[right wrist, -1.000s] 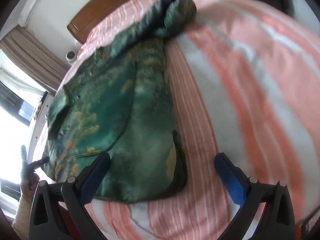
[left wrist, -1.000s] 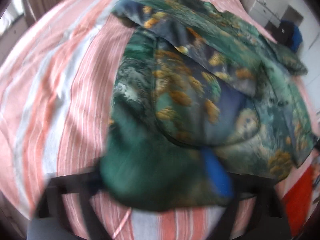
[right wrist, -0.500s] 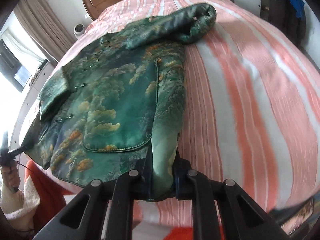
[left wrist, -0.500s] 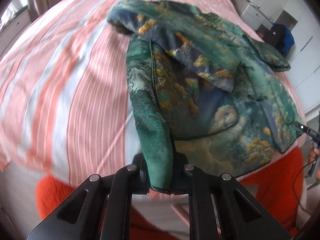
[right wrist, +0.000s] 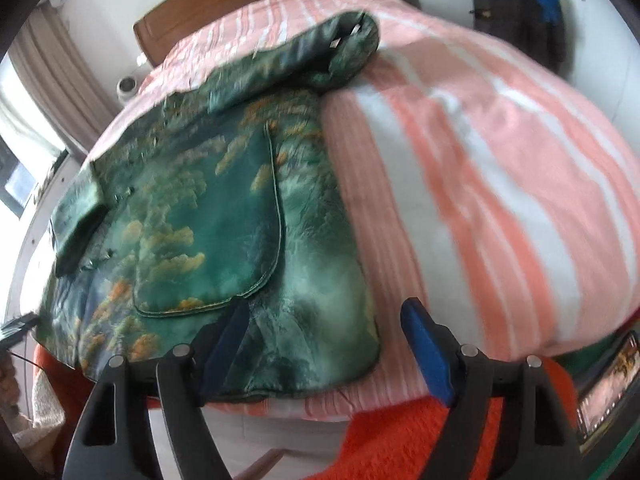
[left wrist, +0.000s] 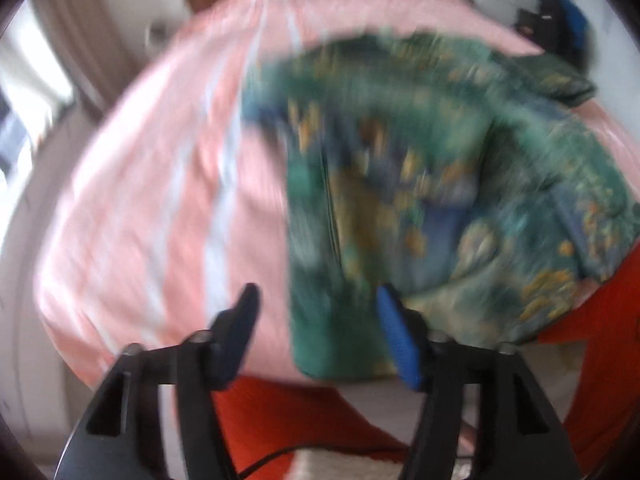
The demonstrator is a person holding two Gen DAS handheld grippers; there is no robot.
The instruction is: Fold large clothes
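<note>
Bed [right wrist: 500, 168] with pink-striped cover carries the green jacket [right wrist: 208, 232], spread at frame left, one sleeve laid across. Left claw [left wrist: 316, 328] and right claw [right wrist: 324, 344], jaws just opened, are empty. Folding apparently barely begun; left view blurred.

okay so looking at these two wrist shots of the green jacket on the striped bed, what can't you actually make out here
- Left wrist view: motion blur smears the green jacket; its print, seams and fastenings are unreadable.
- Right wrist view: the jacket's near hem is partly hidden behind the right gripper fingers.
- Right wrist view: the far sleeve is rolled over, its cuff opening hidden.
- Both views: the striped bed runs off the frame edges.
</note>
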